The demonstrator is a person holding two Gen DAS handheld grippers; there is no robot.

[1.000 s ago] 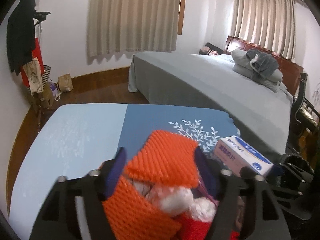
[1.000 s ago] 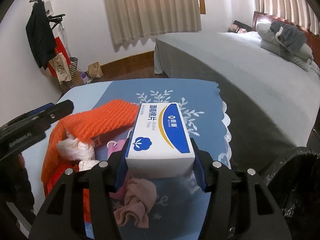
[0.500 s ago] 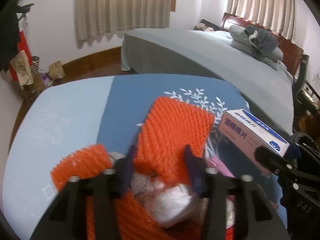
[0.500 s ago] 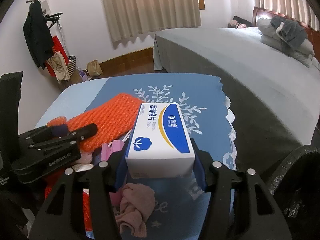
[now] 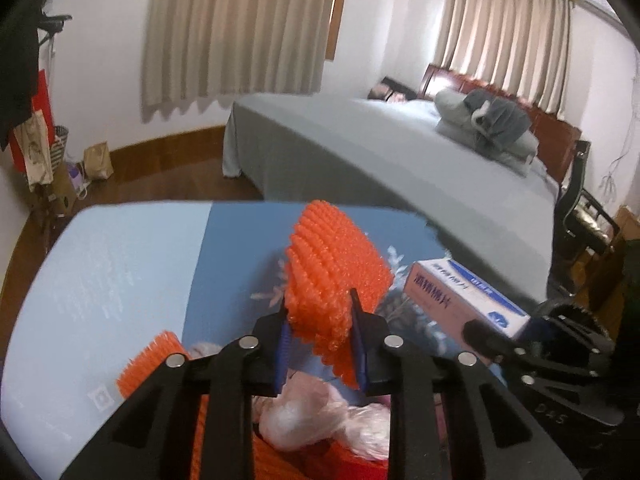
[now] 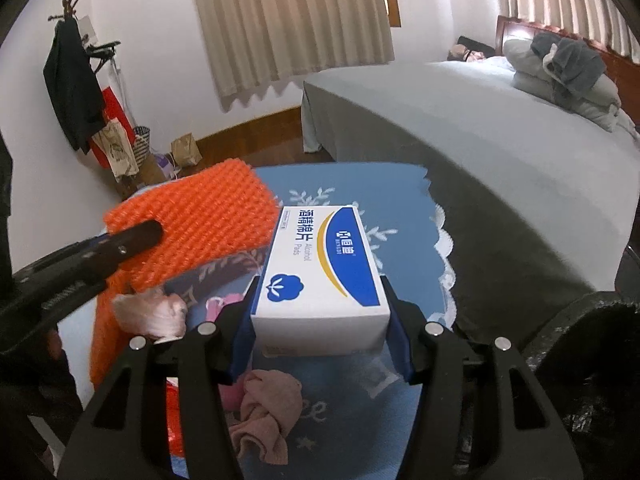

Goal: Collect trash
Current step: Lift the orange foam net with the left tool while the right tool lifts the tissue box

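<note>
Both pieces are in hand but nothing is binned yet — the left gripper, its jaws just closed, pinches the orange foam net, the right gripper clamps the alcohol-pad box half-open above the table, near the black trash bag — tissues and a pink cloth remain.
</note>
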